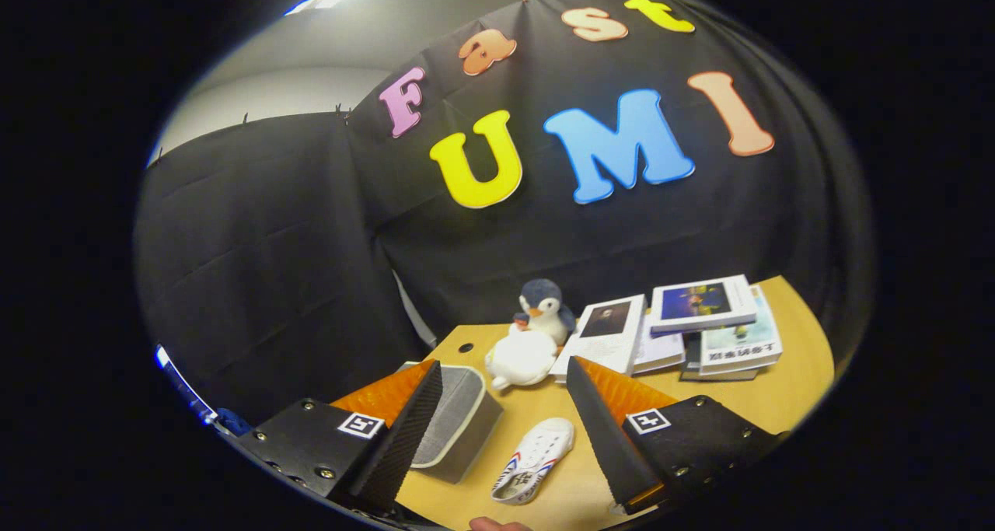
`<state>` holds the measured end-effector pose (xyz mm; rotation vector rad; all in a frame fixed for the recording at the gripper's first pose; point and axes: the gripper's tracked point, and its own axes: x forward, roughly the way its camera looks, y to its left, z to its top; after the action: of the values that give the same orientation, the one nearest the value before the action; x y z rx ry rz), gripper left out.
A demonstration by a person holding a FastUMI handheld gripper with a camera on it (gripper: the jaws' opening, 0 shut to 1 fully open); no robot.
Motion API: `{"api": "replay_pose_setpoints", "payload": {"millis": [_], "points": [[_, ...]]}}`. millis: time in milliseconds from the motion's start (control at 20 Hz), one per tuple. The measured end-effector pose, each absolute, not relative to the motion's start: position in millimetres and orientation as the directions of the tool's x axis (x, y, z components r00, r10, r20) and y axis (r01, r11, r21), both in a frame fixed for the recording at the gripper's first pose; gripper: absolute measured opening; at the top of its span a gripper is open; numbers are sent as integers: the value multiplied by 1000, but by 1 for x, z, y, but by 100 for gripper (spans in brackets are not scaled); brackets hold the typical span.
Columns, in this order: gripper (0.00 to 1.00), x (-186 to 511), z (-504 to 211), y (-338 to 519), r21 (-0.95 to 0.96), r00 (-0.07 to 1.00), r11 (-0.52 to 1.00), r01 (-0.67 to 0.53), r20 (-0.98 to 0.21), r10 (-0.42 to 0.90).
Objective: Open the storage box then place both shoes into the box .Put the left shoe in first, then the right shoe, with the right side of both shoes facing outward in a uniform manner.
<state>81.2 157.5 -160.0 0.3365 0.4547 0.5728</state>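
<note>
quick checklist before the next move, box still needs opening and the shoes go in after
1. Jaws open and empty: ok. The gripper holds nothing, jaws spread wide above the table.
2. Storage box within reach: ok, just ahead of the left finger.
3. Box opened: cannot tell; its top looks closed, and the finger hides part of it.
4. Shoe located: ok for one. A white shoe lies on the table between the fingers, beside the box.
5. Left or right shoe: cannot tell.
6. Clutter clear of the box: ok. The white plush, penguin and books sit beyond it.
</note>
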Motion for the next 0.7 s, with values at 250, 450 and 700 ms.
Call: {"api": "replay_pose_setpoints", "payload": {"millis": [250, 450, 700], "points": [[98, 80, -214, 211, 547, 582, 681, -486, -378, 720], [97, 77, -255, 245, 641, 470, 613, -463, -409, 782], [98, 75, -299, 278, 782, 364, 518, -346, -398, 842]]}}
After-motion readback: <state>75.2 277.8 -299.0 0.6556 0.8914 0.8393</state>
